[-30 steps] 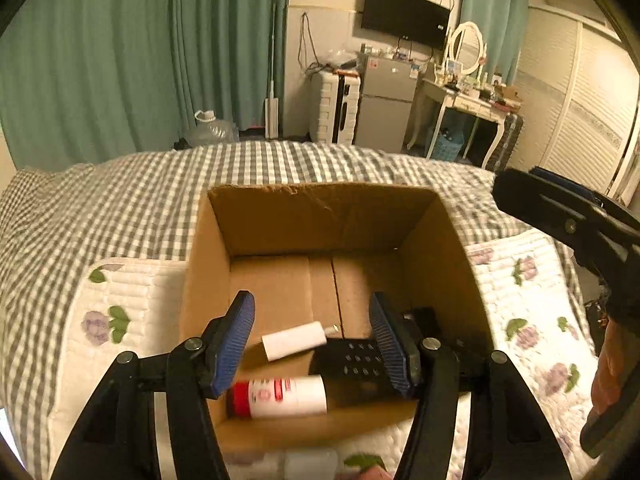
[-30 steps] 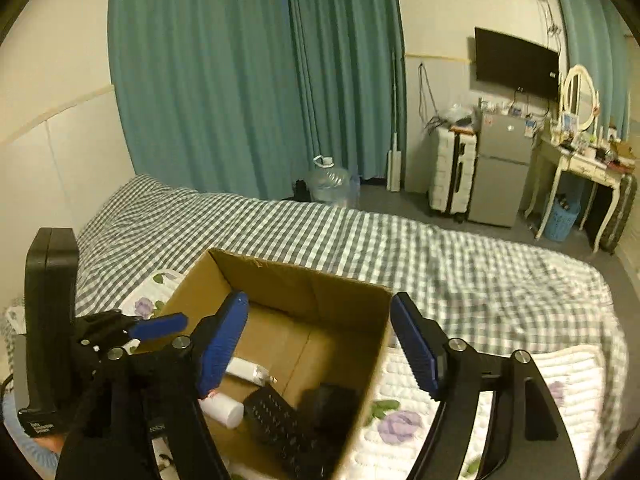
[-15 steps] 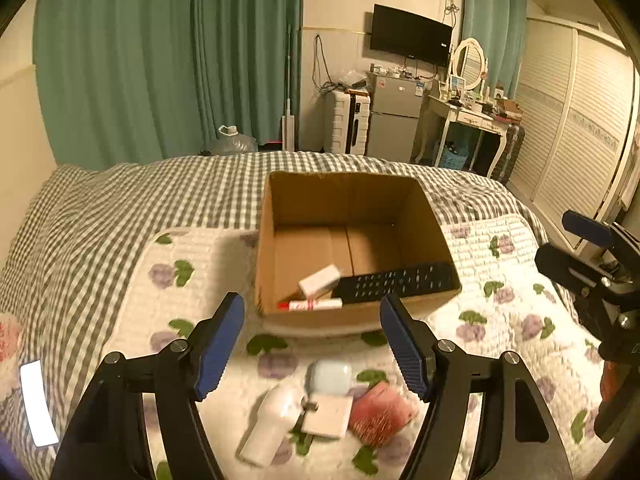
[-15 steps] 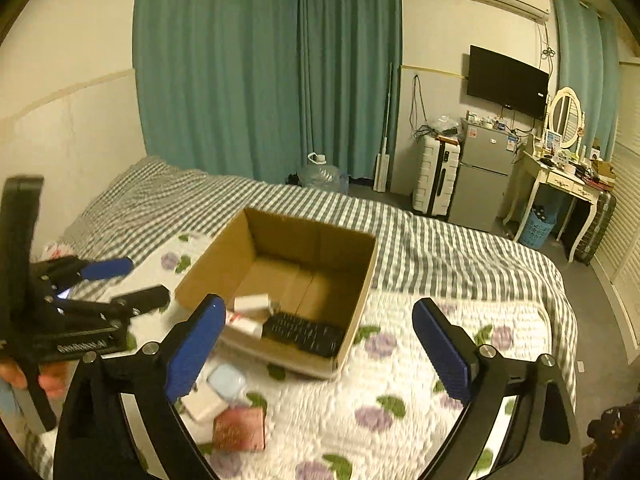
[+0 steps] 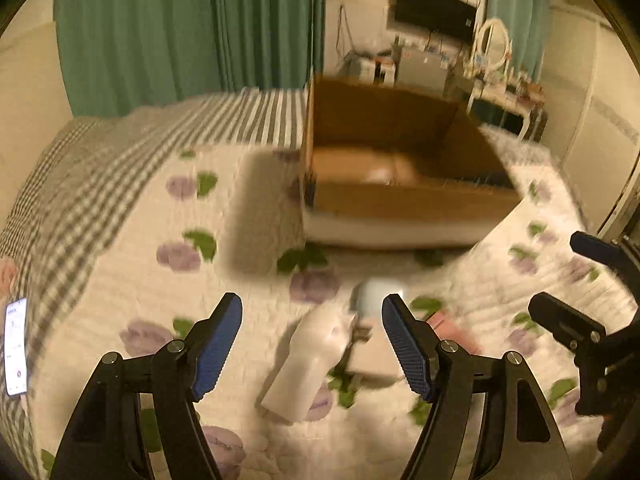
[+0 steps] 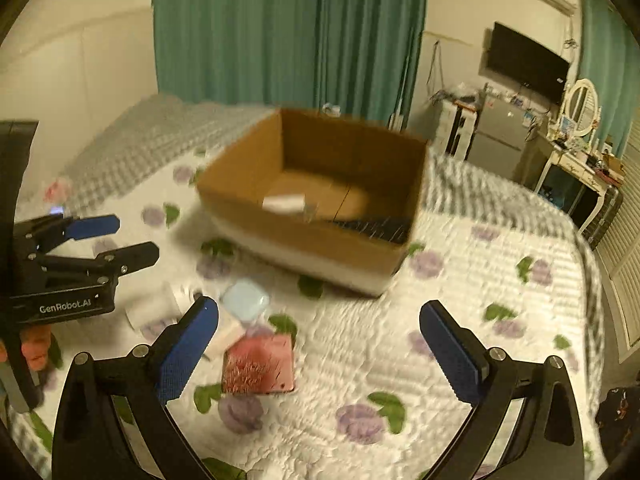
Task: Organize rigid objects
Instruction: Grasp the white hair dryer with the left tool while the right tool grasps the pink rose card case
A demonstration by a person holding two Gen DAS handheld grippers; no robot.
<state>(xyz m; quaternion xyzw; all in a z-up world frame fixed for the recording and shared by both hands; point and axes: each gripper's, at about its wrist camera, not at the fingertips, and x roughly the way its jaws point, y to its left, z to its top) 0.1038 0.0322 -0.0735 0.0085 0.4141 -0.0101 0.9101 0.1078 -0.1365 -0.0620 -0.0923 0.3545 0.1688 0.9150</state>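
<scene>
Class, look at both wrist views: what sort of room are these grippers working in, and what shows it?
Most likely a bedroom: a bed with a floral quilt, a vanity table with an oval mirror, and a wall-mounted television.

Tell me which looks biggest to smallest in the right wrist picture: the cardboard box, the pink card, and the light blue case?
1. cardboard box, by far the biggest, though farthest away.
2. pink card.
3. light blue case, smallest; it lies a little farther back and is blurred, so the gap may be less than it looks.

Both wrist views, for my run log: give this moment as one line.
left tool: open, above white bottle | right tool: open, empty | pink case: on quilt | box: holds remote
</scene>
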